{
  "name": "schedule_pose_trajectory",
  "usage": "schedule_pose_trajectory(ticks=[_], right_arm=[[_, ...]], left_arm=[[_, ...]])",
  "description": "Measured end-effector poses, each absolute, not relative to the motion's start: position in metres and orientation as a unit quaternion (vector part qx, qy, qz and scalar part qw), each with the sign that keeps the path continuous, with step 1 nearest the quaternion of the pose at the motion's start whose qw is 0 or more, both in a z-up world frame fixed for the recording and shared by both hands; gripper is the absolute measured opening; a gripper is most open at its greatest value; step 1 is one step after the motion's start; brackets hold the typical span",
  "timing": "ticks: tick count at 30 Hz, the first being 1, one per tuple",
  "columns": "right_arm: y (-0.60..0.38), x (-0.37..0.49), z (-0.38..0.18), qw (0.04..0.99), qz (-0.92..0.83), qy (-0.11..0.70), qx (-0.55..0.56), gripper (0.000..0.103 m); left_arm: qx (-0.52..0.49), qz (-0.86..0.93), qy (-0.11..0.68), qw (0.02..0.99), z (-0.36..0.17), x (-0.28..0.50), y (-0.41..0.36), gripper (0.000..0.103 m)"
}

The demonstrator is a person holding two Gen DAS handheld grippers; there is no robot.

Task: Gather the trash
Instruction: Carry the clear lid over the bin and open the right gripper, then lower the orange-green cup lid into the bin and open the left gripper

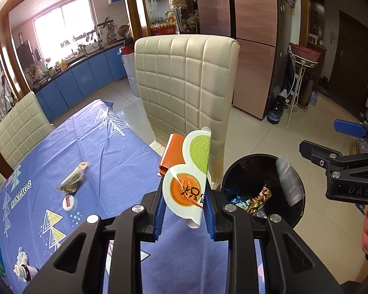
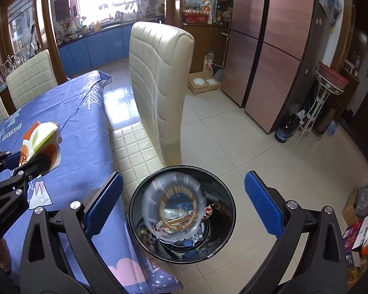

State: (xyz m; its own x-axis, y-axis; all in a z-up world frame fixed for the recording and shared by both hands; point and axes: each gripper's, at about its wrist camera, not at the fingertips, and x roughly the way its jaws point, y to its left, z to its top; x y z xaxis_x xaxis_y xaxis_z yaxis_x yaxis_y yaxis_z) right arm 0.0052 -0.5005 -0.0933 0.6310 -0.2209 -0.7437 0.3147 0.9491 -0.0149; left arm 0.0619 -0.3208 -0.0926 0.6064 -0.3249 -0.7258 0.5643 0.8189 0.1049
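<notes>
My left claw [image 1: 184, 210] is clamped on a flattened melon-print wrapper [image 1: 189, 174], the blue pads pinching its lower end so that it stands up above the table edge. My right claw [image 2: 184, 196] is spread wide with nothing between its pads, directly above the black bin [image 2: 229, 223] on the floor beside the table. A clear plastic cup [image 2: 174, 208] shows blurred in the bin's mouth (falling, I judge, though I cannot tell whether it has touched the rubbish below).

So the step in hand, as I read it, is the drop on the right and the carry on the left. The wrapper is near the bin but not yet over it. Next the left claw needs to swing right past the table corner until the wrapper hangs above the opening, then let go. The right claw should clear out first, or the two will crowd each other.

A crumpled paper packet [image 1: 71, 180] and a small white cap [image 1: 69, 202] lie on the blue tablecloth [image 1: 105, 147], not yet collected.
</notes>
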Motion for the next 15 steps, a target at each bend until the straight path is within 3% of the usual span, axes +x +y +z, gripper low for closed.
schedule_pose_trajectory(ticks=[15], right_arm=[[-0.554,-0.035,-0.117,0.872,-0.219,0.425,0.101,0.098]], left_arm=[[0.194,-0.337,0.355,0.850,-0.099,0.049,-0.398,0.027]])
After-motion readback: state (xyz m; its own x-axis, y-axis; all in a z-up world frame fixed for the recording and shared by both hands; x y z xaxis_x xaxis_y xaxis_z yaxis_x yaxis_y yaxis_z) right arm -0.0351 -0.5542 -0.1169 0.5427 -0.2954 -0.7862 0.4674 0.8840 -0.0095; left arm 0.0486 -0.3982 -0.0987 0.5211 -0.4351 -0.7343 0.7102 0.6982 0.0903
